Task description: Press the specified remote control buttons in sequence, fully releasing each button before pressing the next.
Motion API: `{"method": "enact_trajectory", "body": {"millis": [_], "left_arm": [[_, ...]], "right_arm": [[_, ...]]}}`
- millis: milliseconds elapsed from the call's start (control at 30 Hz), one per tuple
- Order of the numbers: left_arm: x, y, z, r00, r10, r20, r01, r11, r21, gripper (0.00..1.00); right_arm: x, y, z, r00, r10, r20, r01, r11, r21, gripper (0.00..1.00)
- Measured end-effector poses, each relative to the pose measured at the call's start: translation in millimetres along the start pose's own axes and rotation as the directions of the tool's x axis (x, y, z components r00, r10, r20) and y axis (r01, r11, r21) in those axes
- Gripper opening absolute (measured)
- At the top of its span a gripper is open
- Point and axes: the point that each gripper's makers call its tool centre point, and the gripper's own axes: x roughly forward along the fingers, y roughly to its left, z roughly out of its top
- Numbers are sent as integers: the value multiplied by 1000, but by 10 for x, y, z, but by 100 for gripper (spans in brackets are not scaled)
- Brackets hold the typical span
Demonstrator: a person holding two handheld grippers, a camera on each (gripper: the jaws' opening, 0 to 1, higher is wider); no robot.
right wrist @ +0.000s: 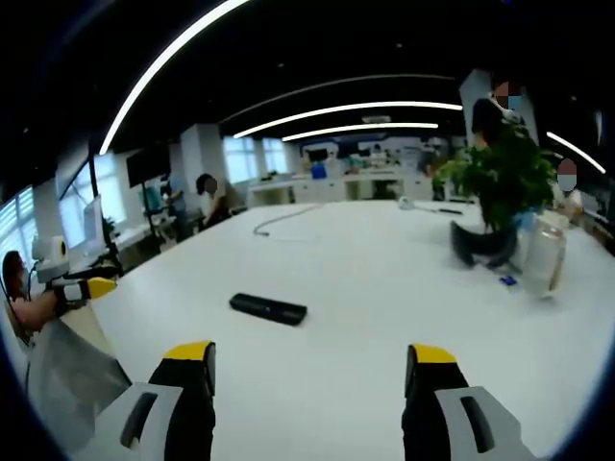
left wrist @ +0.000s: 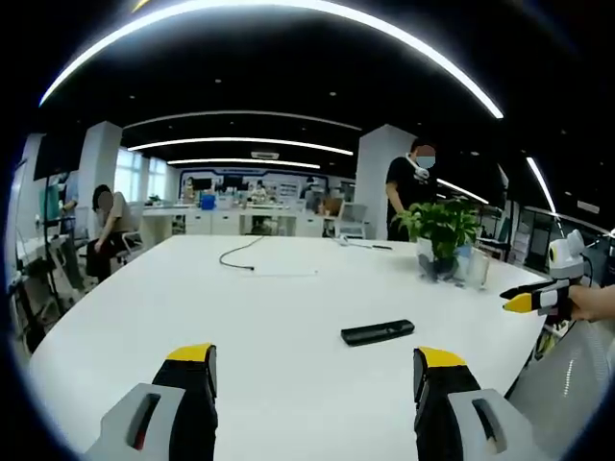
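Two grippers hover over the white table (left wrist: 288,317), both with jaws spread wide and gripping nothing. From my left gripper (left wrist: 317,370), the remote (left wrist: 378,332) lies flat at 1 o'clock, well apart from the tips; from my right gripper (right wrist: 309,365), it sits at 11 o'clock. I judge no button pressed yet. Risk: open jaws could straddle the remote or strike two buttons together. A hard press may skid it toward the plant (left wrist: 442,230) and cable (left wrist: 240,254).

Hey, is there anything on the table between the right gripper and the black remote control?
Nothing visible. In the right gripper view, bare white table lies between the open right gripper and the remote control; the potted plant stands off to one side.
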Motion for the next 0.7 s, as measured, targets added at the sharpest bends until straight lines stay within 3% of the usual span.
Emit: {"method": "enact_trajectory", "body": {"millis": [700], "left_arm": [[18, -36, -31, 1000, -13, -19, 13, 1000, 1, 87]], "right_arm": [[-4, 10, 5, 1000, 5, -1, -5, 1000, 1, 78]]}}
